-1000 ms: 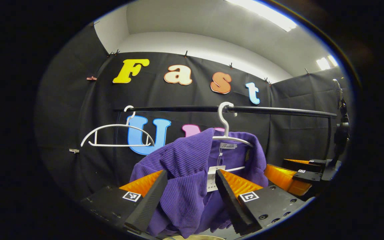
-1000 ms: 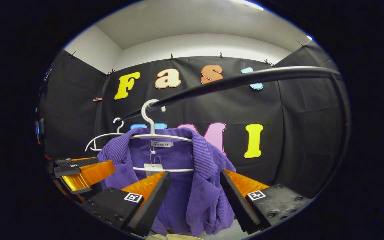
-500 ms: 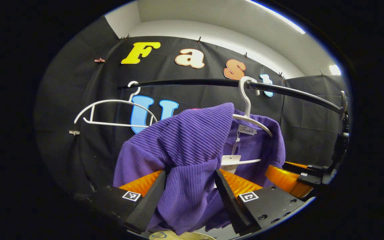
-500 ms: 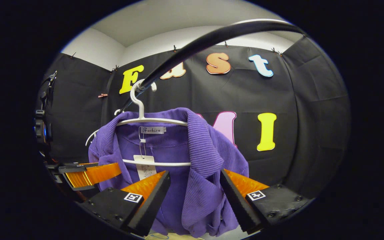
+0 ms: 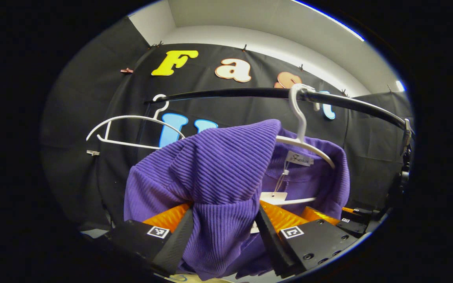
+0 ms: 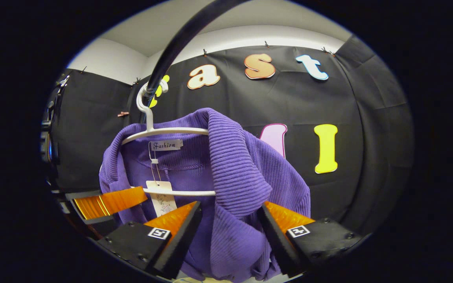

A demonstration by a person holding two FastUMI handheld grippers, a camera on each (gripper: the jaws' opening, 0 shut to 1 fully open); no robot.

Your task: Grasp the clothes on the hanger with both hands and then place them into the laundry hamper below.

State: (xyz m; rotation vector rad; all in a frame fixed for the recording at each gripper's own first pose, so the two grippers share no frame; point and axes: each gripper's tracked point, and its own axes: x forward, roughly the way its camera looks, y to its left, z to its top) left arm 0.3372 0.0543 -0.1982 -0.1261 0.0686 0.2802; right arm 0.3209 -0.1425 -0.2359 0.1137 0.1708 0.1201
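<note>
Purple garment [image 5: 218, 169] closer now, hanging between both grippers' parted jaws

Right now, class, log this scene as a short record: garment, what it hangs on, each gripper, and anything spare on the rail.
garment: purple ribbed top, draped on a hanger, paper tag at the neck
support: white hanger hooked on the black rail
left gripper: open, fingers either side of one shoulder fold
right gripper: open, fingers either side of the other shoulder fold
spare: empty white hanger further along the rail
</note>
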